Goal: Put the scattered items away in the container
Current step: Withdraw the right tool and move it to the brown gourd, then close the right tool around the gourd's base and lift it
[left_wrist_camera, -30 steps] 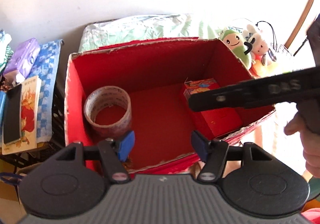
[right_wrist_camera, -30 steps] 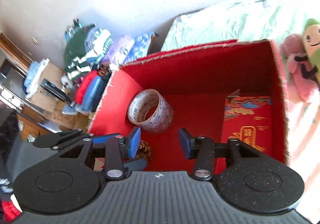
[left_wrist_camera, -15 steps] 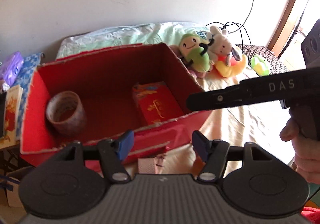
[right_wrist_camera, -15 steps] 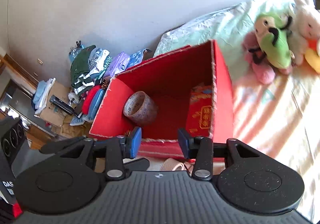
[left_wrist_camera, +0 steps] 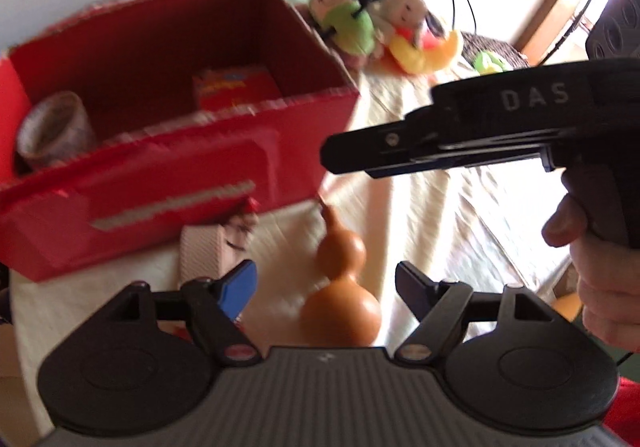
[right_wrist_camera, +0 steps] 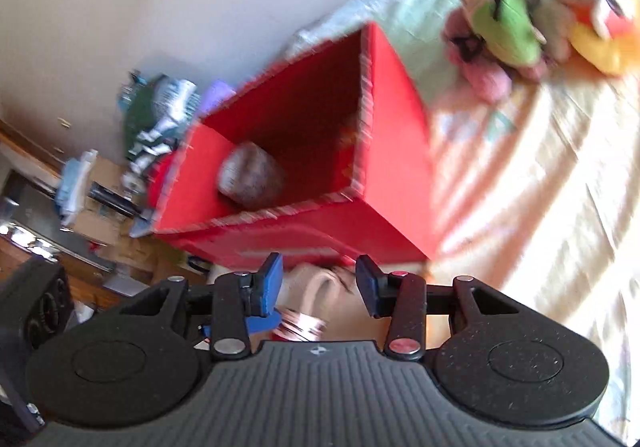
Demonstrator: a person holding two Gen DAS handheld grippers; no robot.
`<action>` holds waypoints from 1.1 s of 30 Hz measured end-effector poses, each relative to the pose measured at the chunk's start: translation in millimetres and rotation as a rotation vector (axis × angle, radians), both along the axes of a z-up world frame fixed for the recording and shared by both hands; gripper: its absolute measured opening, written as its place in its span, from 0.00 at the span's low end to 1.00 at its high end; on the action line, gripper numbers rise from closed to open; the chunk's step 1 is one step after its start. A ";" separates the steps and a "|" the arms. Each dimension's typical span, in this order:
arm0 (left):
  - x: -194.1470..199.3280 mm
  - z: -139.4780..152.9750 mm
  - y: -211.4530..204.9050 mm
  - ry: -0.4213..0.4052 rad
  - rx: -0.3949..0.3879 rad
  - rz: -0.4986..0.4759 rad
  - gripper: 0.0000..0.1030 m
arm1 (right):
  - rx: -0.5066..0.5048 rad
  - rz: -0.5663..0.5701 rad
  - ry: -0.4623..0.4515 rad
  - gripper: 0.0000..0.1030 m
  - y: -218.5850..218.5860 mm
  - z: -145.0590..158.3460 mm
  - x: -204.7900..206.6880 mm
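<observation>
Left gripper [left_wrist_camera: 325,287], lower centre of the left wrist view: jaws wide apart, nothing between the pads, poised over the gourd [left_wrist_camera: 340,287]. The spread looks set to take the gourd's body, probably the next pick.

Gourd lies on the cream bedsheet [left_wrist_camera: 432,231] at lower centre, outside the red cardboard box [left_wrist_camera: 160,203], just in front of its near wall. Long axis runs up the frame; fat bulb nearest the camera, thin stem pointing up toward the box corner. A pale pink ribbed item [left_wrist_camera: 202,251], too blurred to name, lies left of it against the box front.

Box fills the upper left, already holding a tape roll [left_wrist_camera: 52,135] at its left wall and a small red carton [left_wrist_camera: 236,87] toward the back. Plush toys [left_wrist_camera: 384,23] sit at upper centre, beyond the box.

Right gripper [left_wrist_camera: 460,135] crosses the right of the frame; jaw state unreadable here.

Right wrist view: right gripper [right_wrist_camera: 318,285], lower centre, fingers parted and empty, aimed at the pale pink item [right_wrist_camera: 316,287] below the box's [right_wrist_camera: 396,167] near corner. Gourd not identifiable here. Heavy motion blur.
</observation>
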State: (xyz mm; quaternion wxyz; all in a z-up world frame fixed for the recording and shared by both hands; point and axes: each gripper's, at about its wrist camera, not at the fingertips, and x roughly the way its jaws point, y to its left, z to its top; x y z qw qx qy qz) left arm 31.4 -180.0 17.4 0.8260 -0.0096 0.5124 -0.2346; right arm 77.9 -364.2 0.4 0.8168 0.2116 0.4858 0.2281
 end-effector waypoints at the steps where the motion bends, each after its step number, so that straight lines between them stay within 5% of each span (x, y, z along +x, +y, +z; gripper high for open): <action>1: 1.9 -5.8 -2.6 0.026 -0.012 -0.007 0.75 | -0.024 -0.005 0.017 0.43 -0.2 -5.6 0.3; 12: 15.2 -44.2 -25.3 0.168 -0.057 -0.053 0.58 | -0.070 -0.051 0.195 0.45 -5.0 -48.1 0.1; 22: 22.5 -60.8 -35.1 0.204 -0.053 -0.061 0.62 | -0.089 -0.033 0.238 0.45 -14.9 -57.1 -0.4; 33: 20.3 -62.5 -52.8 0.100 -0.009 -0.109 0.62 | -0.095 0.042 0.235 0.40 -17.1 -65.0 -10.4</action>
